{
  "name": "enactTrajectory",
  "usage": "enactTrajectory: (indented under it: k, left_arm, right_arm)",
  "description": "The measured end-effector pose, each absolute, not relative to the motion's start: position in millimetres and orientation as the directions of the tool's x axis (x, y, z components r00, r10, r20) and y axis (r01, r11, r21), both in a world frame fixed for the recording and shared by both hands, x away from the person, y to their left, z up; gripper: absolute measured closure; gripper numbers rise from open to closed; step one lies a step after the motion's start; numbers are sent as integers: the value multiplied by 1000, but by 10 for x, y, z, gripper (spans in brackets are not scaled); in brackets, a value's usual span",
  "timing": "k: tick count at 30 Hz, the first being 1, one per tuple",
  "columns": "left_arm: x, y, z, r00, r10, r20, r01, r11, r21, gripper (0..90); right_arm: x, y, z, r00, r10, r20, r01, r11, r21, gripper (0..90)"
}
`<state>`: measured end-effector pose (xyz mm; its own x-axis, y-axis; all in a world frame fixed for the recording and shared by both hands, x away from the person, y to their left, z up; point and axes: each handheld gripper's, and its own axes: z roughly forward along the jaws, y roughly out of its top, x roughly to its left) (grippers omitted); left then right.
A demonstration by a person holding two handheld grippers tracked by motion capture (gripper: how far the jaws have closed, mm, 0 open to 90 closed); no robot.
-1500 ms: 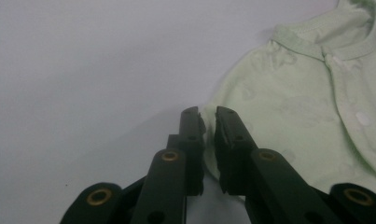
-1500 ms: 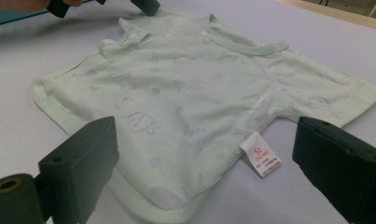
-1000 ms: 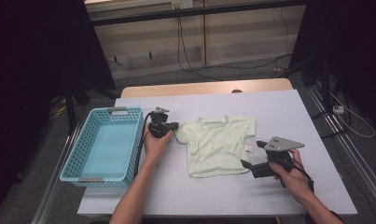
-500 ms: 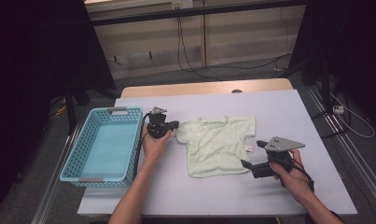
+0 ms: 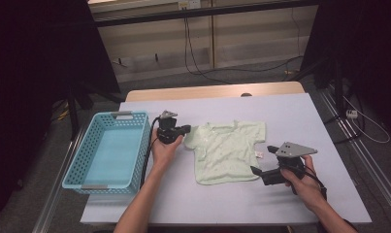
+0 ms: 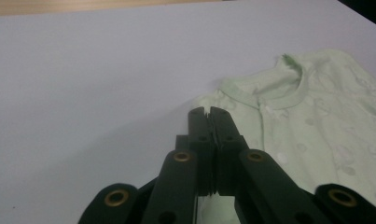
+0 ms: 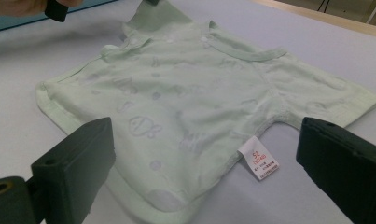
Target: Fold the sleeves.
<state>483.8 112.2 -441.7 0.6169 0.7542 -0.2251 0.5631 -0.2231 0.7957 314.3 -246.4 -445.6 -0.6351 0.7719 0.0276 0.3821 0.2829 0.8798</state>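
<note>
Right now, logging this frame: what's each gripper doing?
Left gripper: shut, at the shirt sleeve; a grip on it cannot be told.
Right gripper: open, holding nothing, near the shirt's hem.

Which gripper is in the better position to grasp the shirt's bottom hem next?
Right. The right gripper is open and sits at the shirt's bottom corner, while the left gripper is shut at the sleeve, farther from the hem.
</note>
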Motion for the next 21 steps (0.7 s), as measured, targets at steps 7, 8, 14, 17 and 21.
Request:
enactTrajectory:
  k: [7,8,14,17,21]
  left_arm:
    - [4827,1060,-4399,626,746,-228,566,-234,791,888]
    - [4824,1040,-4394,628,744,-229,563,-232,793,887]
    - [4846,925,-4387,640,737,-215,562,-258,786,887]
    - [4841,866,-4387,649,730,-213,560,-269,784,888]
    - [4834,786,-4367,655,731,-193,556,-294,777,887]
  right_arm:
    - [3143,-2464,-4456,-638,770,28,383,285,879,42]
    - [3143,-2463,-4456,-638,769,29,383,285,879,42]
    - [3145,-2461,-4457,-637,770,27,386,288,876,43]
    - [3144,-2464,-4456,-640,768,28,383,288,878,43]
    - [3144,-2465,-4456,-640,768,28,383,288,877,43]
